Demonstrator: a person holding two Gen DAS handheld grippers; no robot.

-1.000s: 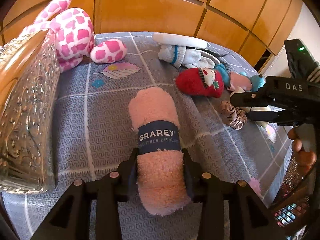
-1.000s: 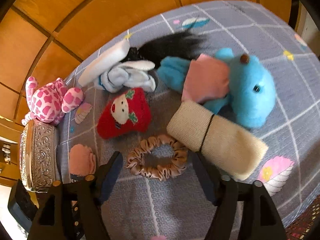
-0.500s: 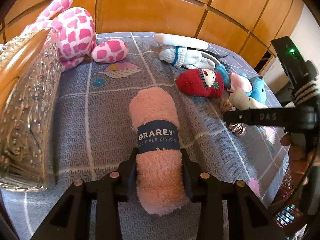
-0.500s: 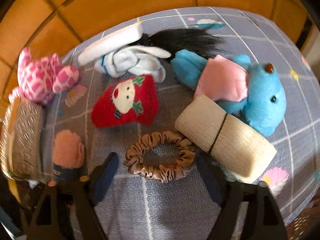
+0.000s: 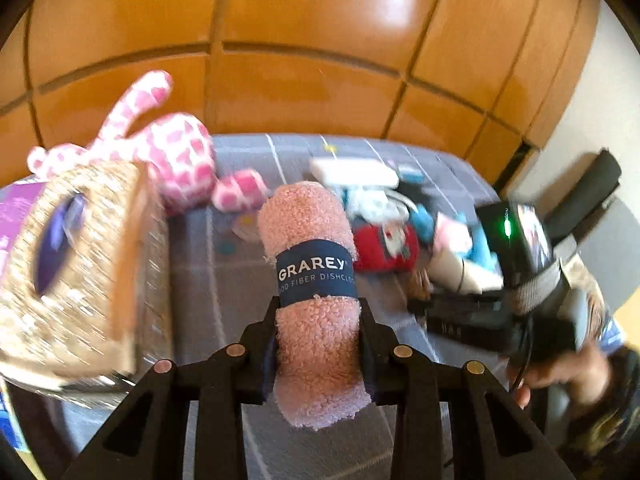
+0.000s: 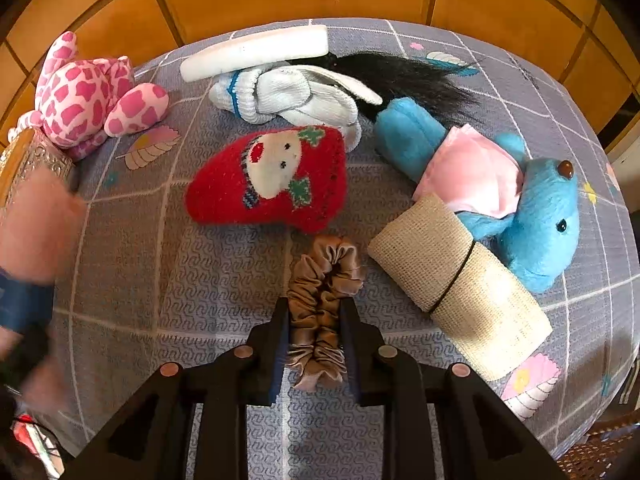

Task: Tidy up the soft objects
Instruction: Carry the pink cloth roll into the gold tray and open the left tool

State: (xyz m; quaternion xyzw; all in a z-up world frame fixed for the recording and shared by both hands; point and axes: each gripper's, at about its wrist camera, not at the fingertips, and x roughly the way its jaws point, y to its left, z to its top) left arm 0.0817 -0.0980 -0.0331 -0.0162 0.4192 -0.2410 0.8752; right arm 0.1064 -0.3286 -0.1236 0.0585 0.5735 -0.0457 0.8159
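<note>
A pink fluffy dishcloth roll (image 5: 308,220) with a dark blue band is held off the grey bedspread (image 6: 160,280). My left gripper (image 5: 318,312) is still closing on it, pads pressing its lower half. My right gripper (image 6: 315,312) points steeply down; its jaws are closing too, and the pads squeeze a brown satin scrunchie (image 6: 324,272) into a narrow strip on the cover. In the left wrist view the right gripper's body shows at the right, with a hand behind it.
An ornate silver box (image 5: 80,260) stands at the left, a pink spotted plush (image 6: 80,100) behind it. Around the scrunchie lie a red sock (image 6: 272,176), a burlap roll (image 6: 452,284), a blue plush (image 6: 540,208), white socks (image 6: 288,96), a white bar (image 6: 256,52) and black hair (image 6: 400,76). Wooden panels stand behind.
The left gripper has risen with the pink roll, lifting it off the bedspread. The right gripper's jaws have shut on the scrunchie, which was a round ring before.
</note>
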